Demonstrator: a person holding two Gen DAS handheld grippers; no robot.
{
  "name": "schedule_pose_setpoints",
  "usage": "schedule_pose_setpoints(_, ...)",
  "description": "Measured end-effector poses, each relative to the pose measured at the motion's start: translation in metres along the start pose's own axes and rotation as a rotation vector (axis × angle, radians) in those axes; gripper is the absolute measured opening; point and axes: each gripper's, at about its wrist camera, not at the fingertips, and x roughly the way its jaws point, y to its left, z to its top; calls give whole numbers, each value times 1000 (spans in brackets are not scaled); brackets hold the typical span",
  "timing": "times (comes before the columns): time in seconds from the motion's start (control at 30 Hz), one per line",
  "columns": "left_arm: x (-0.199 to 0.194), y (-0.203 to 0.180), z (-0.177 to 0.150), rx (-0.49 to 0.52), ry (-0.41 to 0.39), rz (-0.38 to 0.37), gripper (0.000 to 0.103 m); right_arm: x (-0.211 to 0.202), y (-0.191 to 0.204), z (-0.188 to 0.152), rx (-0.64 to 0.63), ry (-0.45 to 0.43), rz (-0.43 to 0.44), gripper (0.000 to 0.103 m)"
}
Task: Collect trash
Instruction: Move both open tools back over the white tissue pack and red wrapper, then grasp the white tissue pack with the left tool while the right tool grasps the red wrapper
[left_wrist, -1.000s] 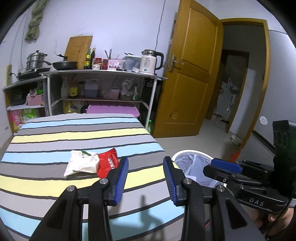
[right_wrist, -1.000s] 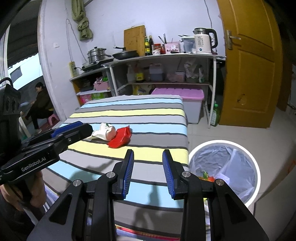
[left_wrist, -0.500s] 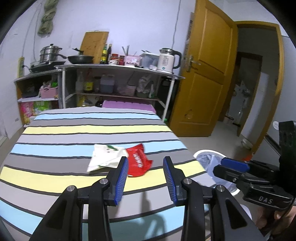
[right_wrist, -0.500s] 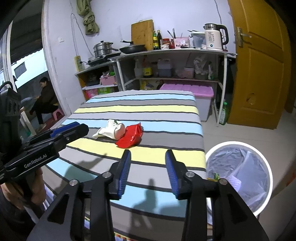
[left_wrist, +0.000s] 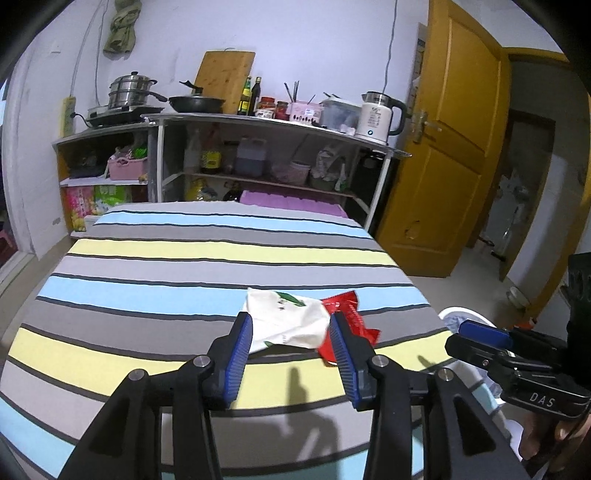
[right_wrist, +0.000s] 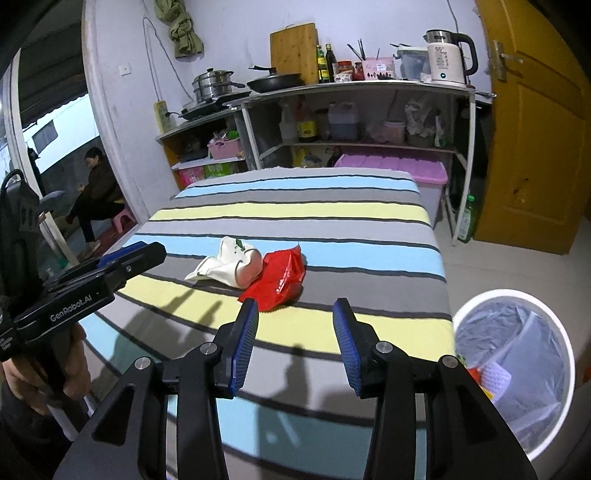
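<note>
Setting: a small room with a bed under a striped sheet (left_wrist: 207, 266) of grey, pale blue and yellow bands, seen from both wrist cameras.
Left gripper (left_wrist: 291, 349): black with blue-padded fingers, held low over the near part of the bed; its jaws stood wide apart and held nothing.
Right gripper (right_wrist: 295, 338): of the same build, also over the near edge of the bed; its jaws were spread apart and empty. In the left wrist view it showed at the right edge (left_wrist: 476, 334), over the bin.
White trash: a crumpled white wrapper with green print (left_wrist: 286, 319) lay on the sheet, framed between the left gripper's fingers in that view but beyond their tips, not touched.
Red trash: a crumpled red plastic packet (right_wrist: 277, 280) lay on the sheet, touching the white wrapper on its right side, ahead of the right gripper's left finger.
Bin: a round white waste bin lined with a clear plastic bag (right_wrist: 513, 365) stood on the floor just beside the right side of the bed; some coloured scraps lay inside.
Background: metal kitchen shelves (left_wrist: 266, 122) stood past the far end of the bed, carrying a white electric kettle (right_wrist: 445, 57) and a black frying pan (left_wrist: 197, 103); a yellow-brown wooden door (left_wrist: 454, 147) stood open to their right.
</note>
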Motion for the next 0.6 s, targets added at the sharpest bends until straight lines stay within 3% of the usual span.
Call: schedule_pose_setpoints(0.6,71,36,-3,-59,160,11,46,96,2,16,39,147,29,43)
